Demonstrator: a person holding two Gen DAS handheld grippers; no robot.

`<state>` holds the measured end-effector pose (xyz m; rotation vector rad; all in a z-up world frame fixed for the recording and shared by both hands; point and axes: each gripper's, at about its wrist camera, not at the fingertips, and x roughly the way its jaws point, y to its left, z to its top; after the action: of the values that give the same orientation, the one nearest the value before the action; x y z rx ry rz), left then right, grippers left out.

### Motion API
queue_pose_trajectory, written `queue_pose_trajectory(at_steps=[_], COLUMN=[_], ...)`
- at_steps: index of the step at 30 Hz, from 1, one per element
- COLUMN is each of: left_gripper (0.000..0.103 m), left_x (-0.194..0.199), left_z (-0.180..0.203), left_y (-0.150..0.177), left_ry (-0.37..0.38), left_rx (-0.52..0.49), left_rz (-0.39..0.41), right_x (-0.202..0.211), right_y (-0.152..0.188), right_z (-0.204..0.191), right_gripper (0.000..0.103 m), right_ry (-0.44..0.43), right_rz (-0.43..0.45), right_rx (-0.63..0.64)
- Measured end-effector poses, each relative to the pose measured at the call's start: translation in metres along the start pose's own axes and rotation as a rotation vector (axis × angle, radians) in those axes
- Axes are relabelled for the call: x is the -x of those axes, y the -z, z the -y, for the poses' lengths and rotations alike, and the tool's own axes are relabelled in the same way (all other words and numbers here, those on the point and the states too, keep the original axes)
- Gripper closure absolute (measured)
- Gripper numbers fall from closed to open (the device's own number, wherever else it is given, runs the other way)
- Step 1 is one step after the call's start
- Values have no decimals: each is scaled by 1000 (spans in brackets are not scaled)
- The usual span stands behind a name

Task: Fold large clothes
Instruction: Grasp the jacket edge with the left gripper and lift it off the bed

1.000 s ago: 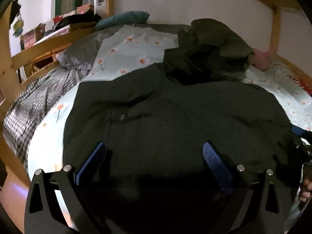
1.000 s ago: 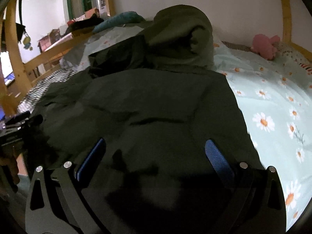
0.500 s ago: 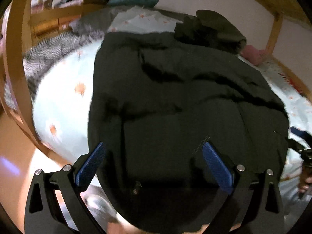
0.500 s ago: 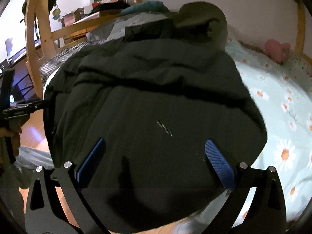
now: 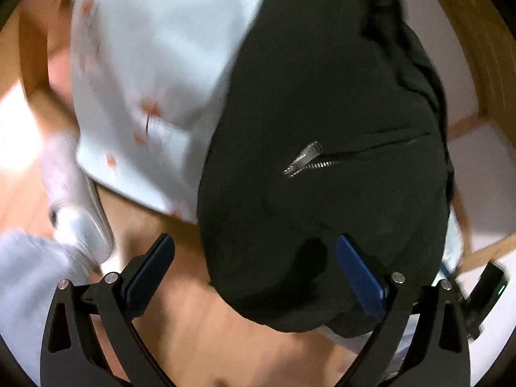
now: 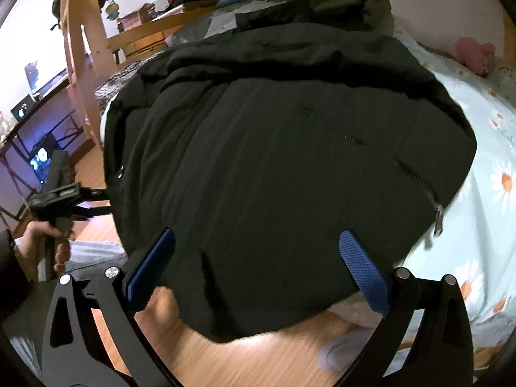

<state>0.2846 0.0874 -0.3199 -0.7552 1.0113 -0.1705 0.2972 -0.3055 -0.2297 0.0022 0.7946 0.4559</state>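
Two grippers, left gripper (image 5: pixel 254 271) and right gripper (image 6: pixel 258 266), fingers spread wide, nothing gripped; dark jacket (image 6: pixel 283 161) lay on bed (image 6: pixel 493 167), hem overhanging edge just ahead of both, long axis running away toward hood

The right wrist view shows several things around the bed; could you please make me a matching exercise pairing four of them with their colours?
Things:
1. jacket
2. plush toy
3. bedsheet
4. finger pads

Colours:
a. pink
b. blue
c. dark, near black
d. pale with daisy print

Pairs: 1-c, 2-a, 3-d, 4-b
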Motion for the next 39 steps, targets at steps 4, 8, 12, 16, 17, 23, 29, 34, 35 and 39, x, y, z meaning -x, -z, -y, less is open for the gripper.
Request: queue_pose_trajectory(at_steps=[4, 8, 12, 16, 17, 23, 29, 34, 35, 39], left_gripper=[5, 6, 59, 82, 82, 86, 86, 86, 86, 86], left_x=[-15, -29, -25, -5, 5, 50, 70, 96, 96, 83], left_z=[-12, -4, 6, 12, 17, 50, 69, 86, 89, 97], left_y=[1, 1, 4, 4, 2, -11, -18, -33, -35, -35], left_ry=[107, 173, 212, 267, 272, 299, 308, 337, 328, 250], left_rx=[89, 65, 42, 30, 5, -110, -116, -126, -126, -130], left_rz=[-23, -61, -72, -77, -72, -44, -10, 68, 71, 44], right_x=[0, -4, -23, -56, -64, -78, -46, -2, 1, 12], right_y=[16, 31, 52, 70, 72, 60, 23, -19, -23, -60], right_z=[-2, 10, 38, 61, 64, 66, 52, 61, 59, 18], right_gripper=[3, 3, 3, 3, 3, 12, 60, 50, 39, 29], right_ry=[-5, -20, -108, -292, -336, -547, -811, -1000, -986, -812], right_rz=[-32, -96, -209, -302, -306, -181, -35, 168, 167, 124], right_rx=[10, -45, -198, -380, -417, -513, -485, -568, -577, -427])
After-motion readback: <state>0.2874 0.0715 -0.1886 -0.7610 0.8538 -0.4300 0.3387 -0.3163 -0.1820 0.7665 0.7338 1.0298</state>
